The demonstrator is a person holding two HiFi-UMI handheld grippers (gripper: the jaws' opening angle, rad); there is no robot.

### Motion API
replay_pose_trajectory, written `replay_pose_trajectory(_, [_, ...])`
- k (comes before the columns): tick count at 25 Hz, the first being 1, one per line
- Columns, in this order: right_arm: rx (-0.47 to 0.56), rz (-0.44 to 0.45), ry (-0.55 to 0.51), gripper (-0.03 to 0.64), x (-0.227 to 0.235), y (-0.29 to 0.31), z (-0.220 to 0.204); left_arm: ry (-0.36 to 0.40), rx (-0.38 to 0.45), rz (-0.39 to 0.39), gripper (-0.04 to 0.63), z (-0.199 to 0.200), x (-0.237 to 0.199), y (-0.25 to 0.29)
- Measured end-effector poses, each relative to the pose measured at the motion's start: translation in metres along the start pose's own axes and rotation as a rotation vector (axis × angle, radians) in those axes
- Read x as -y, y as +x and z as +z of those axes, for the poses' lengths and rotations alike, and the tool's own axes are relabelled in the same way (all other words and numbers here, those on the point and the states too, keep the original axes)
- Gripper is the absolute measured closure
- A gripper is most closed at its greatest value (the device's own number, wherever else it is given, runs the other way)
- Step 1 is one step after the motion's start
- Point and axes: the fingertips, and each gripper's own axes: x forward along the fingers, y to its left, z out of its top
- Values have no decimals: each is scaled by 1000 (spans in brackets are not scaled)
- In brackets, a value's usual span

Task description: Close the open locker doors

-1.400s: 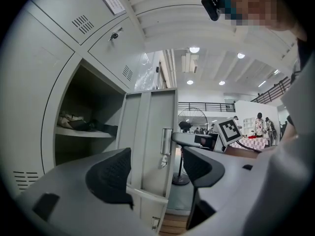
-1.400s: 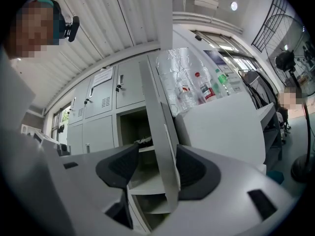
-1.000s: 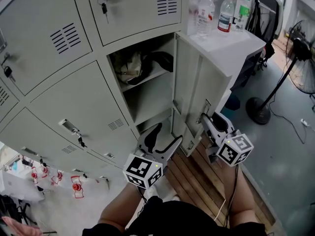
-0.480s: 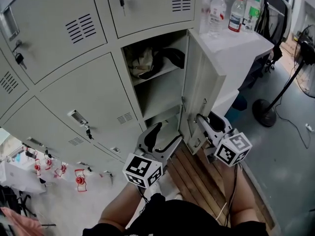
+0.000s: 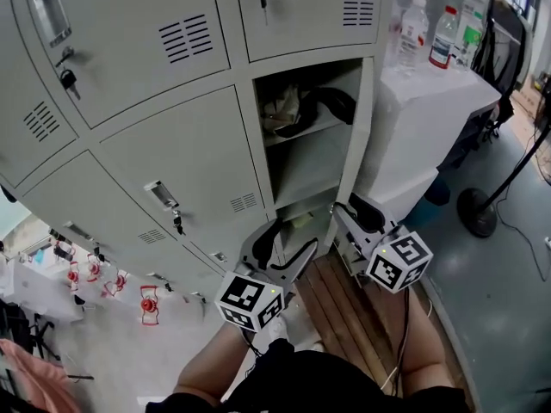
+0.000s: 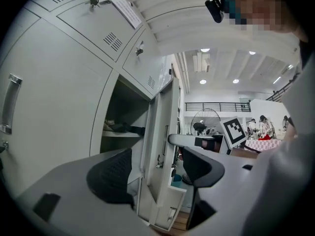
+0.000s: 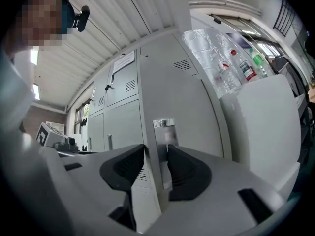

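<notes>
At far left the closed doors (image 5: 172,166) sit flush, with keys (image 5: 176,222) hanging in their locks, so they need nothing. The left gripper (image 5: 282,246) hovers low before the open locker (image 5: 314,157). Its fingers are spread with nothing between them; it seems spare, held clear of the door's swing. On the locker's shelf lies a dark bundle (image 5: 306,106), well inside, so it should not block the closing. Just right of the opening the door (image 5: 360,136) stands nearly edge-on in the head view, part-way round on its hinge. The right gripper (image 5: 349,218) holds it low down. In the right gripper view its fingers pinch the door's free edge just below the metal handle plate (image 7: 164,124), a grip far from the hinge that gives good leverage. I judge the closing under way, the door not yet home. Further right, bottles (image 5: 443,37) stand on a white bench (image 5: 448,101), apart from the work.
</notes>
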Motion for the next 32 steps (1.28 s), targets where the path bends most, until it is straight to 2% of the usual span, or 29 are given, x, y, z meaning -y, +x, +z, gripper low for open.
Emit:
replay_pose_trajectory(8, [-19,44,-19,482,-20,47,-7,-8,6,63,258,2,-34,-19])
replay_pose_trajectory(16, [-23,46,-48,491,-31,94,-12,-9,10,110,258,5,-65,-32])
replay_pose_trajectory(32, [5,31,-19,502,-29,167,-14,-3,-1,145,258,6,-117,-44])
